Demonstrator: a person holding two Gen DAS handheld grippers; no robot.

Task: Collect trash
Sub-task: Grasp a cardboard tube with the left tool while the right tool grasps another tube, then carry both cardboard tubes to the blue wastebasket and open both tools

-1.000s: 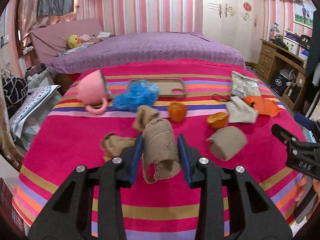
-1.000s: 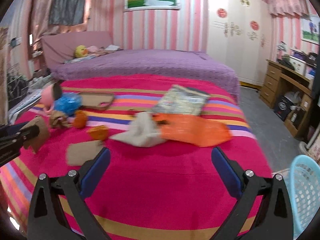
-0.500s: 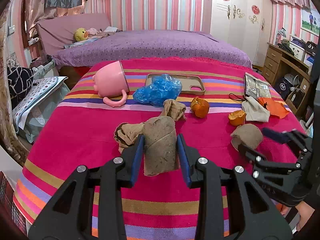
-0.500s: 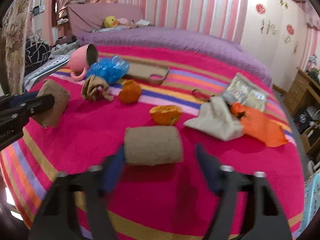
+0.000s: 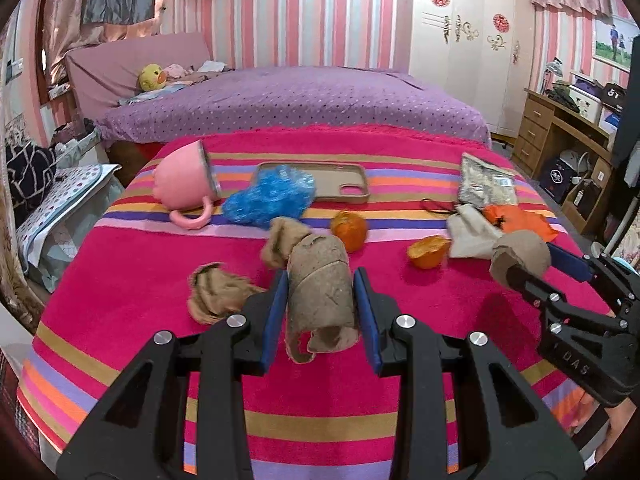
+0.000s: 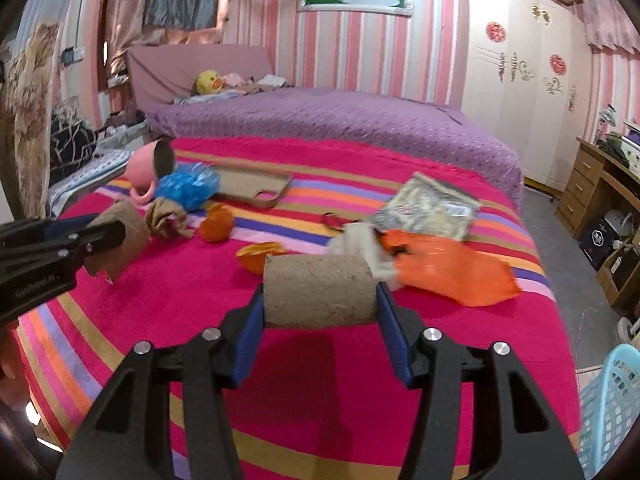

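On the striped bed: I see trash scattered over a pink blanket (image 5: 140,264), with each of my grippers carrying a cardboard tube.
Left gripper (image 5: 320,312): narrow, its blue pads pressed on the sides of a torn tube (image 5: 320,292) that stands nearly upright between them, ragged end toward my camera.
Right gripper (image 6: 320,312): its jaws have just been closing and now clamp a whole tube (image 6: 320,290) end to end, lying crosswise between the pads. A dark shadow lies on the blanket beneath it.
Cross view: from the left camera I see the whole tube held at the right, near the orange half (image 5: 428,250); from the right camera the torn tube shows at the left edge.
Brown scraps: one crumpled wad (image 5: 216,292) lies just left of the left gripper, another (image 5: 280,240) just behind the torn tube.
Peel: an orange (image 5: 350,230) and the orange half lie mid-blanket, apart.
Other trash: a blue bag (image 5: 272,200) partly on a phone case (image 5: 344,184), a white cloth (image 5: 468,232), an orange bag (image 6: 452,268) and a foil packet (image 6: 428,208) at the right.
Mug (image 5: 184,184): pink, tipped on its side beside the blue bag.
Basket (image 6: 612,400): pale blue, on the floor at the right of the bed.
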